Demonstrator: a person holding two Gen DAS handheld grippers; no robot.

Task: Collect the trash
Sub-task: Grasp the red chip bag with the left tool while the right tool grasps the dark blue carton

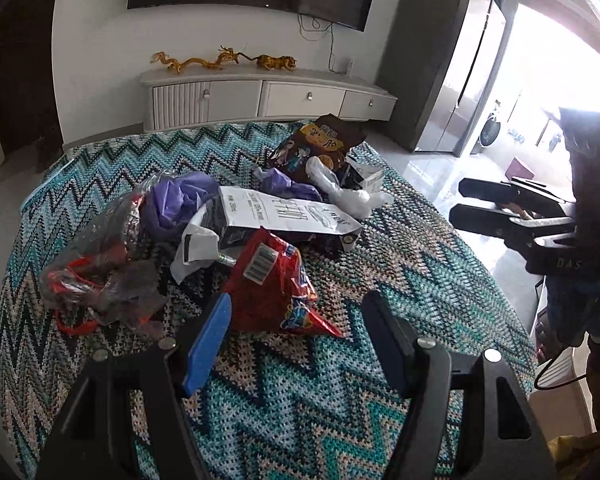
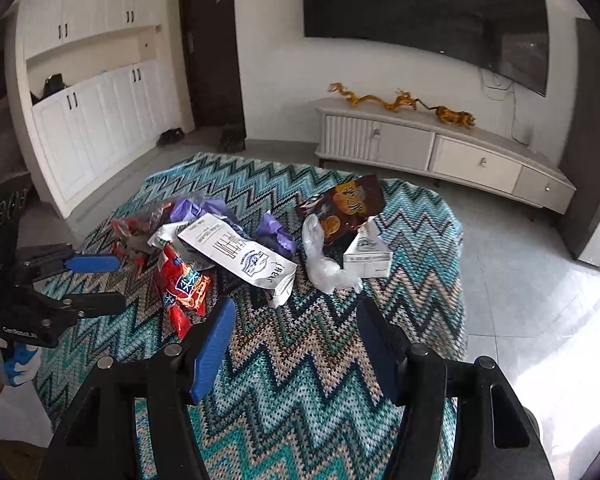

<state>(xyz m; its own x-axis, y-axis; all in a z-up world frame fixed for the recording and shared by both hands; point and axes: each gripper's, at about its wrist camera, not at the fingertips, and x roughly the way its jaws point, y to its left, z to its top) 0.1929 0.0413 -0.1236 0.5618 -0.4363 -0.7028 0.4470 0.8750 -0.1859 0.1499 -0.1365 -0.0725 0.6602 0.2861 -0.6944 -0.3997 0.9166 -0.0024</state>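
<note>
Trash (image 1: 260,216): wrappers and cartons heaped on zigzag cloth (image 1: 300,400)
Left gripper (image 1: 296,320): jaws wide, empty
Right gripper (image 2: 296,320): jaws apart, empty

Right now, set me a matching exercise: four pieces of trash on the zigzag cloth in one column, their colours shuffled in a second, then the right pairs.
Things:
1. snack bag with a barcode
2. long flattened carton with printed text
3. crumpled plastic bag
4. snack bag at the far edge of the cloth

Colours:
A. purple
B. dark brown
C. red
D. white

Pairs: 1-C, 2-D, 3-A, 4-B
</note>
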